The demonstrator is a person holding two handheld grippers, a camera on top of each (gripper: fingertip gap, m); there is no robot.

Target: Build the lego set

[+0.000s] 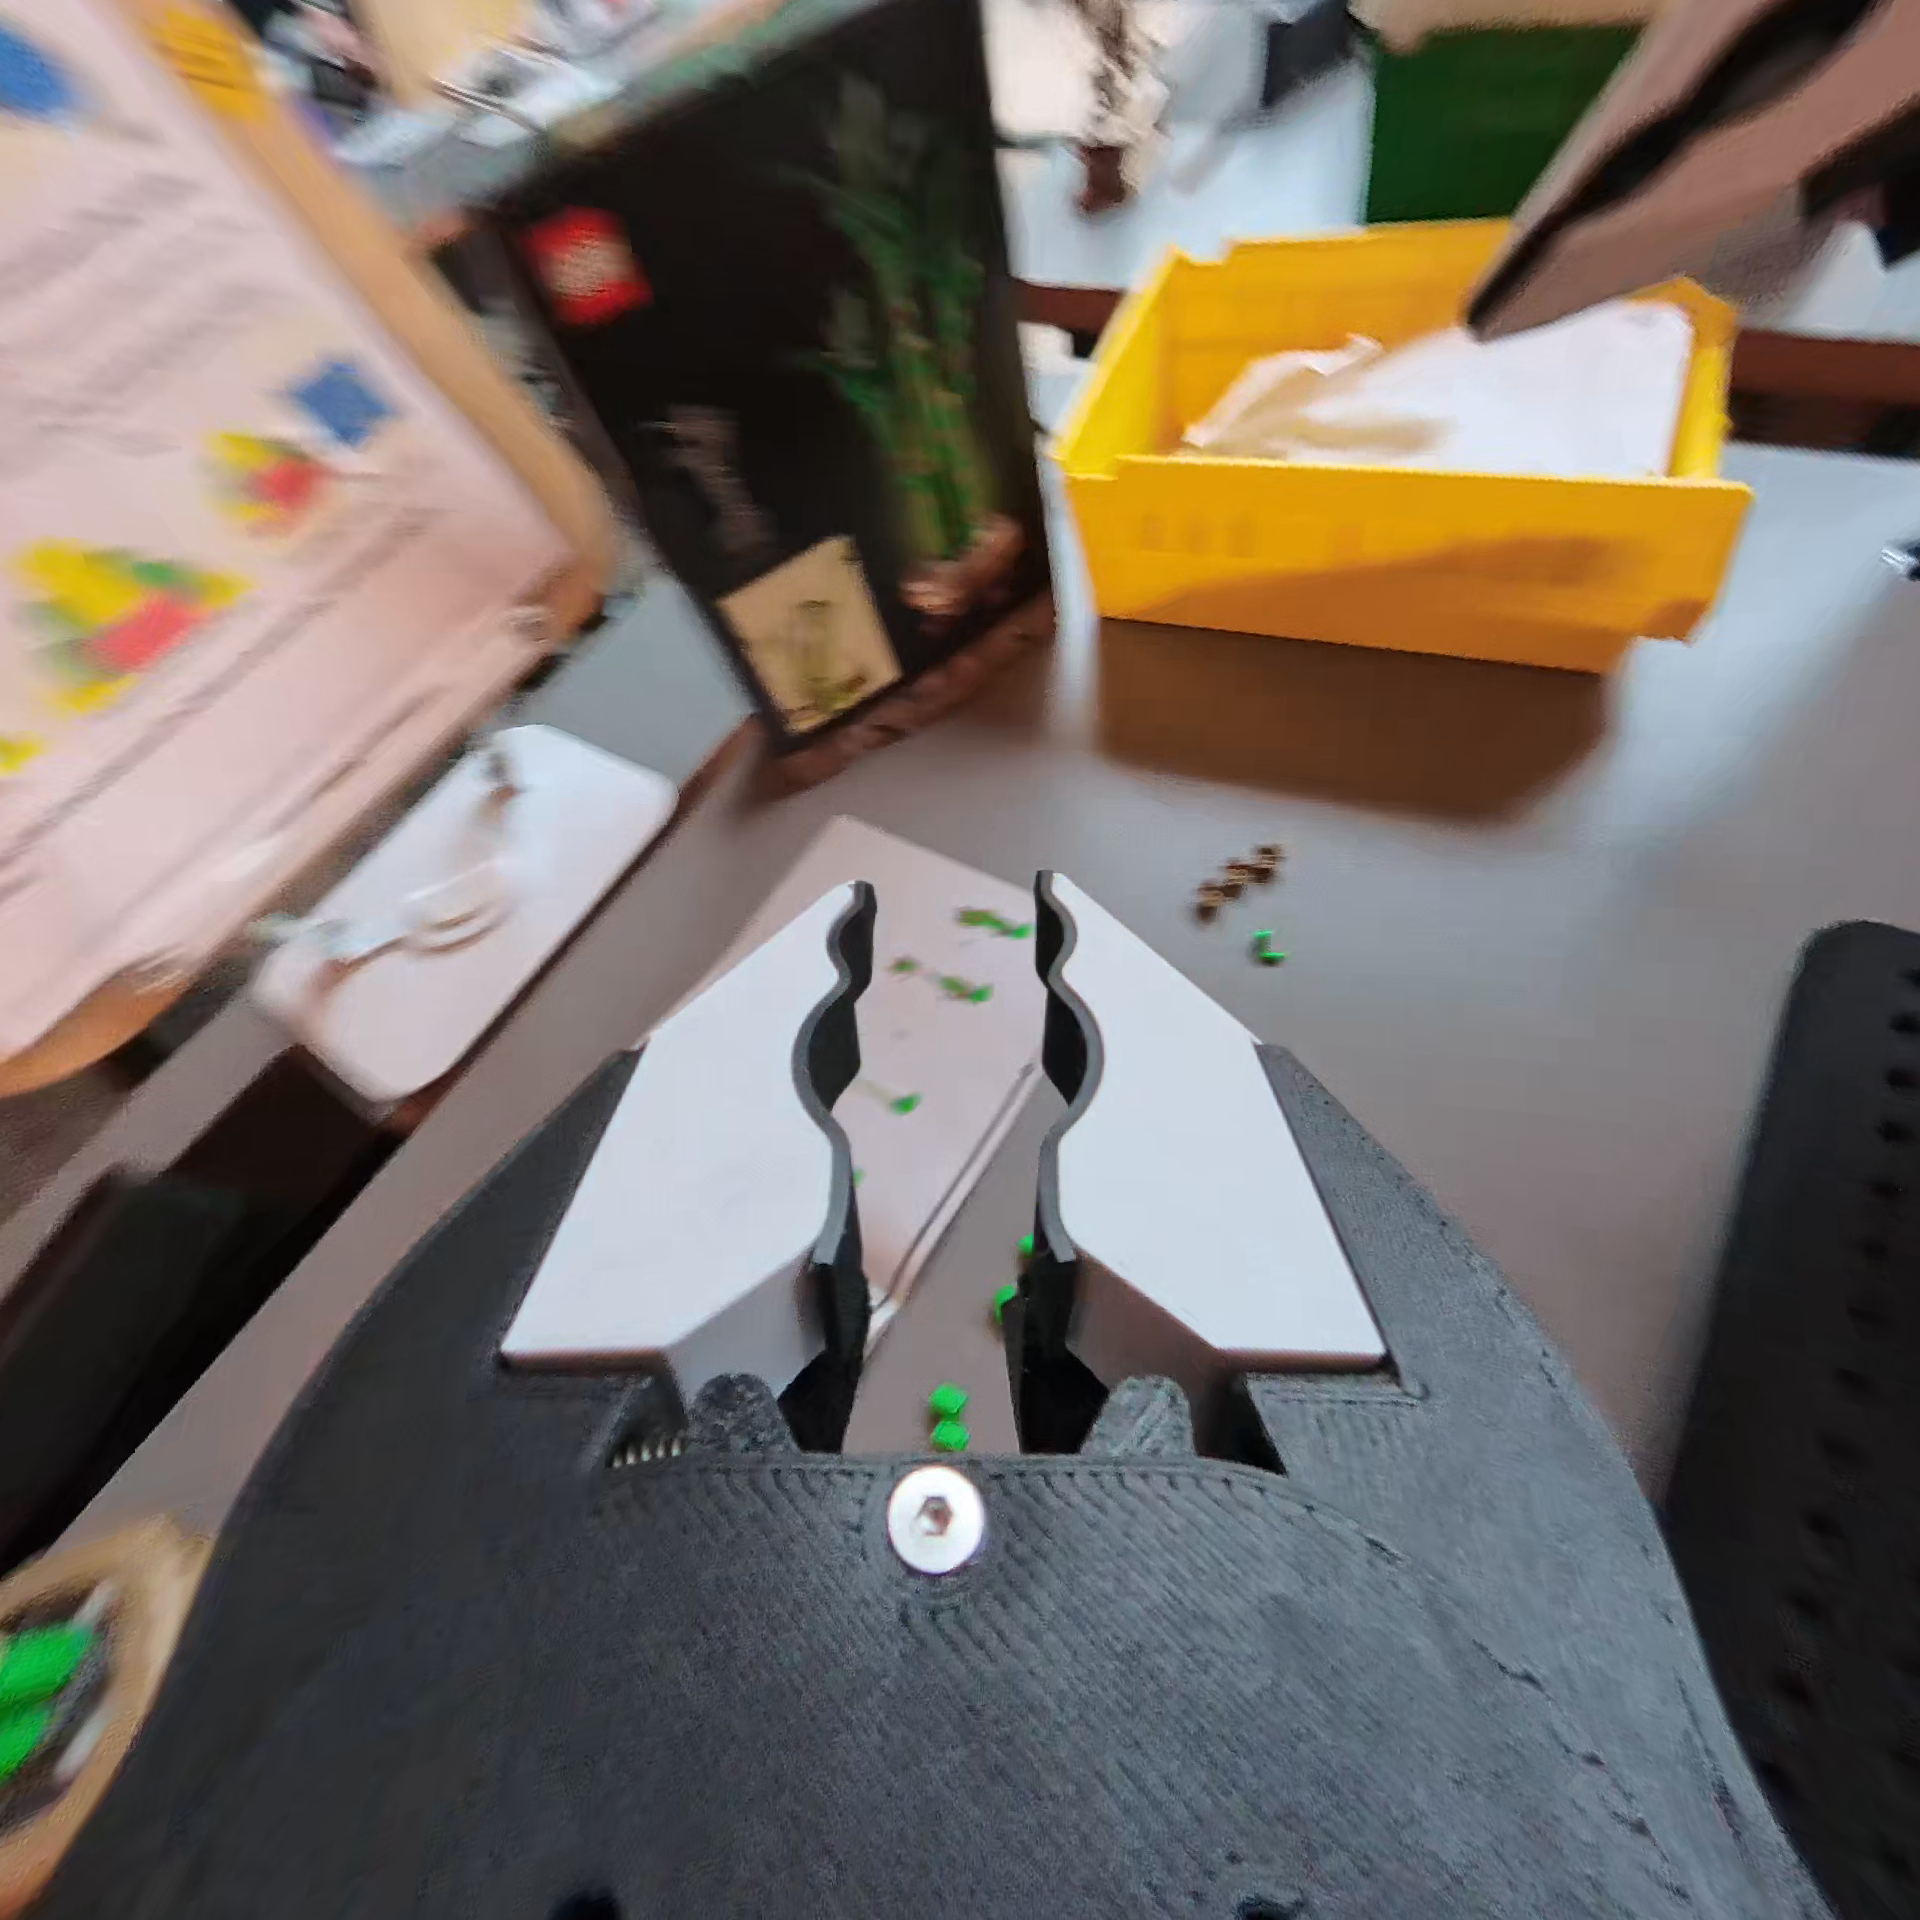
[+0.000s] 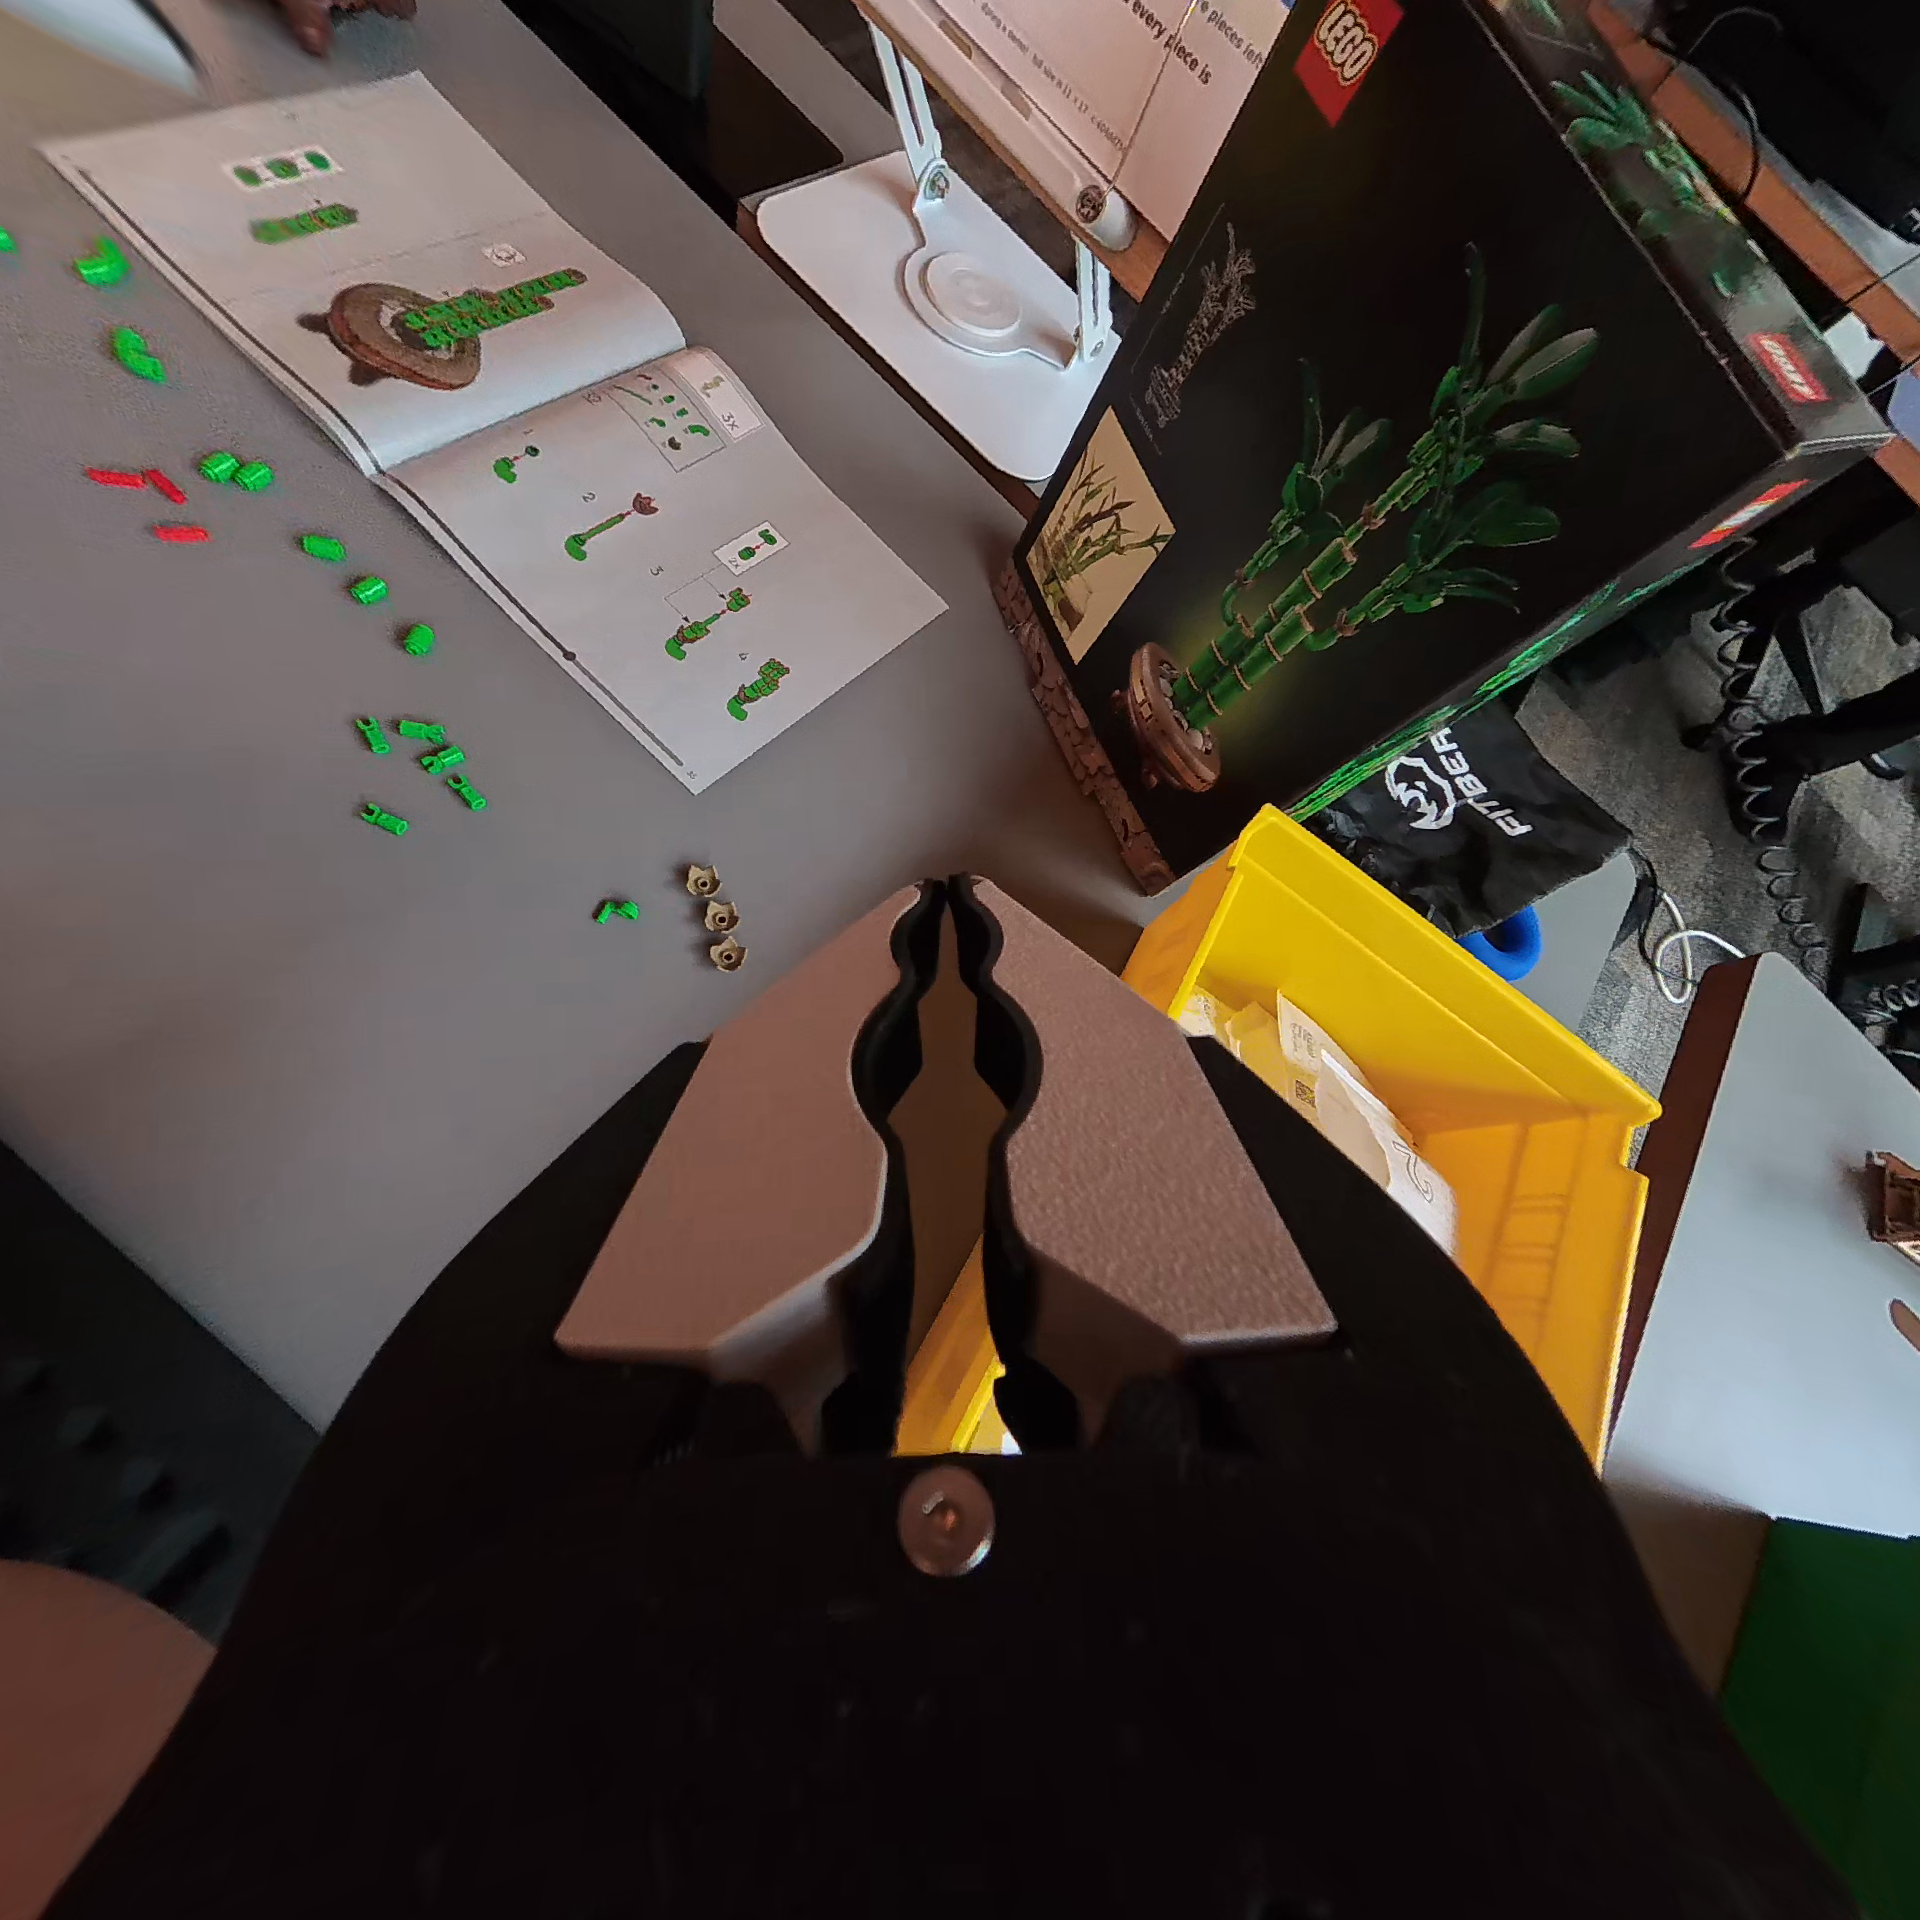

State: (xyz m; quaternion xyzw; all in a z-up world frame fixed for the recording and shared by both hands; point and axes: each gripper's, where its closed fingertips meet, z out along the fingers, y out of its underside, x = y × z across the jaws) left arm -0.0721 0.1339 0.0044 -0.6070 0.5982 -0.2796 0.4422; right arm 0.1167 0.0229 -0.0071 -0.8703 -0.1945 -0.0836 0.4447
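My left gripper (image 1: 956,902) is open and empty, low over the open instruction booklet (image 1: 935,1039); the view is motion-blurred. My right gripper (image 2: 948,888) is shut with nothing between its tips, held above the table beside the yellow bin (image 2: 1434,966). It also shows at the top right of the left wrist view (image 1: 1662,177). Several small green pieces (image 2: 416,748) lie scattered left of the booklet (image 2: 520,416). Three red pins (image 2: 145,488) lie farther left. Three tan pieces (image 2: 717,920) and one green piece (image 2: 616,911) lie just ahead of the right gripper's tips.
The black set box (image 2: 1403,468) stands behind the booklet, next to a white stand (image 2: 935,301) holding a sheet. The yellow bin (image 1: 1382,551) holds paper bags. A small container with green pieces (image 1: 42,1683) sits at the near left. A black bag (image 2: 1475,810) lies behind the bin.
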